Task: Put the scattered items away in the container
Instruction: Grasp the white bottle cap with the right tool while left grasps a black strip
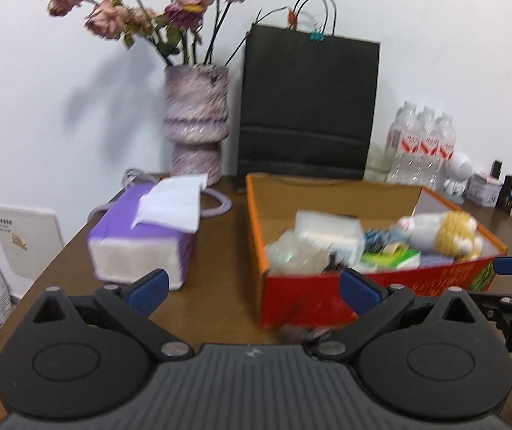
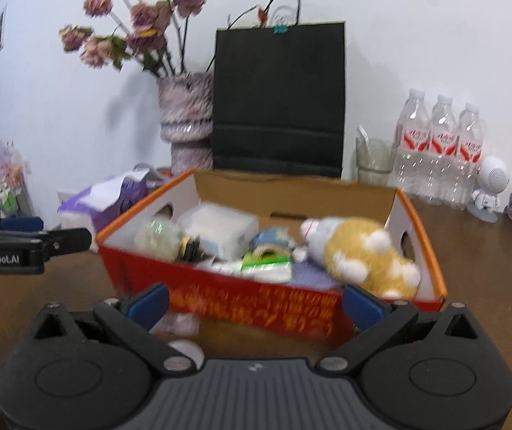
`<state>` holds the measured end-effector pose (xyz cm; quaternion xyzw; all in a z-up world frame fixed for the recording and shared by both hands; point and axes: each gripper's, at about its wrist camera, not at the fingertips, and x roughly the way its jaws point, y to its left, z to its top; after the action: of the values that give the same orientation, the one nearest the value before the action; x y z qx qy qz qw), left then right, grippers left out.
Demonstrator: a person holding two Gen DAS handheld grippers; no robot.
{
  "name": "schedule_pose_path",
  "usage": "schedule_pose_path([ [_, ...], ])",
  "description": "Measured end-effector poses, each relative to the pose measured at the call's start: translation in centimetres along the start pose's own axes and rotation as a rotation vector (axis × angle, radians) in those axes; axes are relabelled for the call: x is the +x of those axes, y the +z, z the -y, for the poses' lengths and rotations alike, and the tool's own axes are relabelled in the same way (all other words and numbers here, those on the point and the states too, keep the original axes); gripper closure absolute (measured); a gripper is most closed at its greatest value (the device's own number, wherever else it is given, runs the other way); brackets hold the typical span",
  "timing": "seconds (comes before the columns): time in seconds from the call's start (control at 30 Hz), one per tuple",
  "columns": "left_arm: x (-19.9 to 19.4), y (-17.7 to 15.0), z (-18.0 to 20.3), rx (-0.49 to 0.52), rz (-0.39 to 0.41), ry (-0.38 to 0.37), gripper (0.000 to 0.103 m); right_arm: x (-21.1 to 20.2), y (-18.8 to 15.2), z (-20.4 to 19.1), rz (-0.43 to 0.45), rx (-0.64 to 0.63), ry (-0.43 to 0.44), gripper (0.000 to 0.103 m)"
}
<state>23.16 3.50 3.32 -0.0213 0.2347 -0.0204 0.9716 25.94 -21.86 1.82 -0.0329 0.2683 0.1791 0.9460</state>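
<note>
On the tabletop (image 1: 220, 308) at left we see one purple tissue pack (image 1: 141, 240), half hidden behind the box wall in the right wrist view. One vase (image 1: 196, 118) of dried flowers and one black bag (image 1: 309, 107) stand behind. Our left tongs (image 1: 252, 288) and right tongs (image 2: 256, 302) both gape wide, holding nothing. Between them sits the cardboard box (image 2: 256, 304), blurred, with a plush toy (image 2: 359, 251) and small items we cannot identify inside. Three water bottles (image 2: 438, 143) stand rightward; only the right wrist view shows a glass (image 2: 374, 161) beside them.
</note>
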Motion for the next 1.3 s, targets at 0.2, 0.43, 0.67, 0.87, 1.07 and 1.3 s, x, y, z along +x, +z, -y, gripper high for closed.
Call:
schedule_pose_path([
  [0.2,-0.1,-2.2,-1.5,-0.021,-0.055,0.021,0.0,1.4,-2.2,-1.8,-0.085,-0.038,0.009,0.0],
  [0.43,0.5,-3.6,-1.5,-0.035,-0.087,0.007,0.0,2.9,-3.7,-2.9,-0.135,-0.05,-0.01,0.0],
  [0.67,1.2,-3.9,-0.7,-0.028,-0.111,-0.014,0.0,3.4,-4.0,-2.8,-0.142,-0.002,-0.012,0.008],
  [0.87,2.3,-4.1,0.7,-0.023,-0.142,-0.023,0.0,3.6,-4.3,-3.5,-0.14,-0.034,0.031,0.06],
  [1.07,3.7,-4.1,2.8,-0.022,-0.162,-0.021,0.007,2.9,-4.2,-1.6,-0.114,0.007,0.024,0.064],
  [1.3,5.8,-3.5,4.1,-0.098,-0.186,0.014,0.022,2.2,-4.1,1.0,-0.09,0.053,0.006,0.064],
])
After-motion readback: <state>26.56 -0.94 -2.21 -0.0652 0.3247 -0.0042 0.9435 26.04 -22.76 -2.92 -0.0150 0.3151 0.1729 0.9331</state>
